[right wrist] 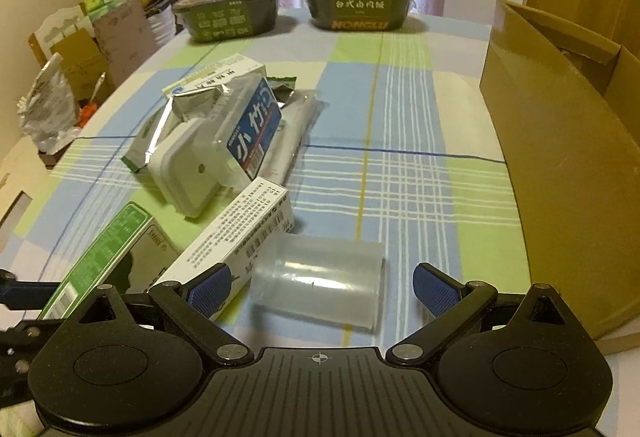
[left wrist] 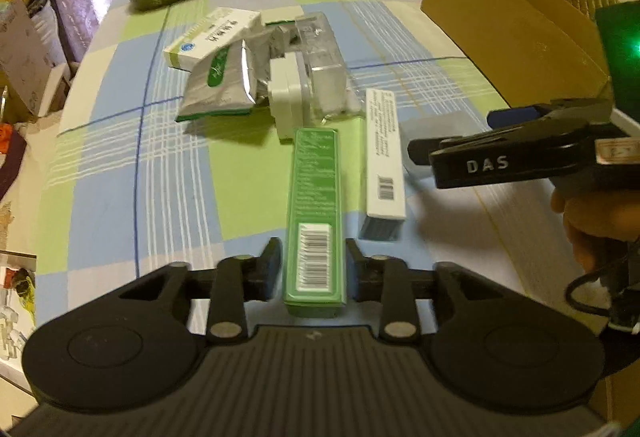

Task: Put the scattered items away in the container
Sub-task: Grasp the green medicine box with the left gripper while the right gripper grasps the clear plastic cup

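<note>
Clutter is spread over the plaid-clothed surface [right wrist: 400, 109], with the open cardboard box [right wrist: 560, 141] standing at its right edge, which I take to be the container.

My left tongs [left wrist: 313, 269] straddle the near end of the long green carton [left wrist: 316, 213]. The fingers sit just beside its sides, and I cannot tell whether they press it yet or only bracket it. The carton lies lengthwise along the tongs' axis, so a squeeze across its narrow width looks like the natural hold.

My right tongs [right wrist: 320, 291] are spread wide, holding nothing. The clear plastic jar [right wrist: 320, 285] lies on its side between the blue pads [right wrist: 434, 291], with a gap on the right. Just beside its left end is a white carton [right wrist: 240, 233].

Farther off, a heap holds a white lidded container [right wrist: 188, 169], a foil pouch [left wrist: 218, 85] and another white medicine box [left wrist: 208, 37]. Two sealed instant-meal bowls [right wrist: 356, 7] stand at the far edge, well apart from the box.

I judge both tongs are set for simultaneous pickups.
</note>
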Action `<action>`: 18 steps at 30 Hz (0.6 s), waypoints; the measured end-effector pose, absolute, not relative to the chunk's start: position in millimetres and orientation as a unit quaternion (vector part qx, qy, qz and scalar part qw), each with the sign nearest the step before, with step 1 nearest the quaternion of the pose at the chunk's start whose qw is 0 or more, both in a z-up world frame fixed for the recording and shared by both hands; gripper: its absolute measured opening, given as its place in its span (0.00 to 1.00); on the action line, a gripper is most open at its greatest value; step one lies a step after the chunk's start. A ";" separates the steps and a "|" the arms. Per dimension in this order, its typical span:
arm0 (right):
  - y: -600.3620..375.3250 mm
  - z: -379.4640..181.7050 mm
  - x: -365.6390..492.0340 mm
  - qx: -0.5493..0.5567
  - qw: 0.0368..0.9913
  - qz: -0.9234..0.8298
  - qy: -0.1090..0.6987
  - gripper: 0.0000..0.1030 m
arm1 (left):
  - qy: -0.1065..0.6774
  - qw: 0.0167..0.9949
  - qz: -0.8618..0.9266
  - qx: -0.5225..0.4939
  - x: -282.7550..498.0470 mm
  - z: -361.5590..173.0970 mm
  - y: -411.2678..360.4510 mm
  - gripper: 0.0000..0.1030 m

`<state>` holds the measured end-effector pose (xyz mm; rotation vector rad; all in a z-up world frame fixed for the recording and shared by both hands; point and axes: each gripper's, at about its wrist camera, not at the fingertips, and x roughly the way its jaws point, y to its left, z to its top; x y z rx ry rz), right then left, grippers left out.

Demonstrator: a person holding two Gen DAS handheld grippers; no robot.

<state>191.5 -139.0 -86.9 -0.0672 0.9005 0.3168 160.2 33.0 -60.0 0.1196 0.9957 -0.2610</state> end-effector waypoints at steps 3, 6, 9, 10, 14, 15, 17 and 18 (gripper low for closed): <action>-137.1 -93.9 197.3 -0.034 0.887 0.139 0.439 0.99 | 0.474 0.870 -0.123 0.055 166.0 -59.0 33.3 0.47; -135.5 -99.3 201.2 -0.037 0.887 0.137 0.440 0.99 | 0.473 0.870 -0.127 0.059 173.8 -58.4 31.9 0.47; -135.9 -103.3 203.0 -0.038 0.885 0.136 0.444 0.89 | 0.478 0.865 -0.137 0.067 181.0 -58.6 26.8 0.47; -137.0 -104.4 203.9 -0.035 0.883 0.140 0.447 0.80 | 0.480 0.863 -0.140 0.070 182.9 -59.2 24.8 0.44; -140.3 -103.0 198.8 -0.044 0.883 0.150 0.444 0.71 | 0.492 0.855 -0.146 0.079 188.0 -63.5 19.7 0.24; -141.4 -101.1 196.1 -0.048 0.884 0.151 0.441 0.71 | 0.493 0.854 -0.145 0.082 187.3 -63.5 19.0 0.24; -146.5 -96.4 189.7 -0.046 0.885 0.154 0.437 0.71 | 0.495 0.852 -0.146 0.084 184.0 -63.1 18.5 0.24; -148.6 -94.0 186.5 -0.045 0.885 0.154 0.436 0.71 | 0.495 0.852 -0.147 0.083 181.4 -62.5 18.5 0.24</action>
